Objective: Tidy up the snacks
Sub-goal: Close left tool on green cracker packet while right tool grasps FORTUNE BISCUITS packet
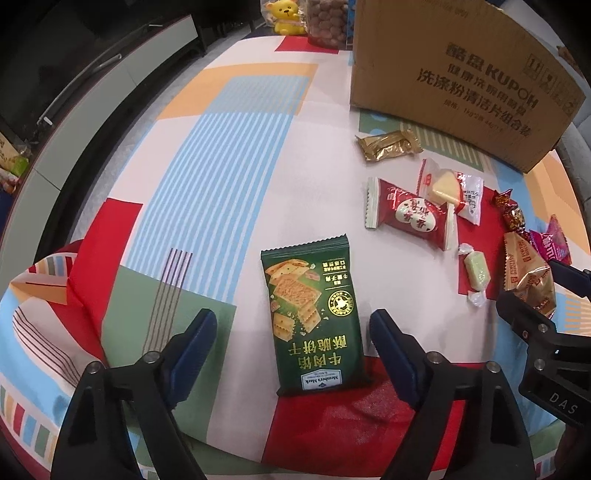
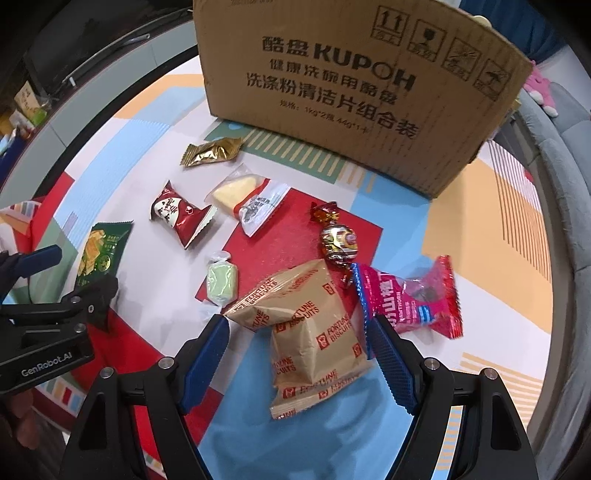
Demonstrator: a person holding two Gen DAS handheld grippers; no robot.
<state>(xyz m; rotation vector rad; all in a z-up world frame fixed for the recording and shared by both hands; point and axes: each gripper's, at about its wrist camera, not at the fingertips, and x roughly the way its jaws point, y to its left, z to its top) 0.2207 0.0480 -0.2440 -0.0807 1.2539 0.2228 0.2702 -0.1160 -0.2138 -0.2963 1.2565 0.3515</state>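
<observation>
A dark green cracker pack [image 1: 314, 317] lies flat on the patterned tablecloth between the fingers of my left gripper [image 1: 293, 323]. That gripper is open, its pads clear of the pack. A tan Fortune Biscuits bag [image 2: 314, 328] lies between the blue pads of my right gripper [image 2: 297, 326], which straddles it open, pads close to its edges. Each gripper shows at the edge of the other's view. A brown cardboard box [image 2: 351, 92] stands at the back.
Loose snacks lie between pack and box: a gold wrapper [image 2: 210, 151], a red pouch [image 2: 181, 214], a clear-wrapped yellow cake [image 2: 247, 195], a green candy [image 2: 221, 280], a foil twist candy [image 2: 338, 240], a pink pack [image 2: 406, 295]. A yellow bear [image 1: 284, 16] stands far back.
</observation>
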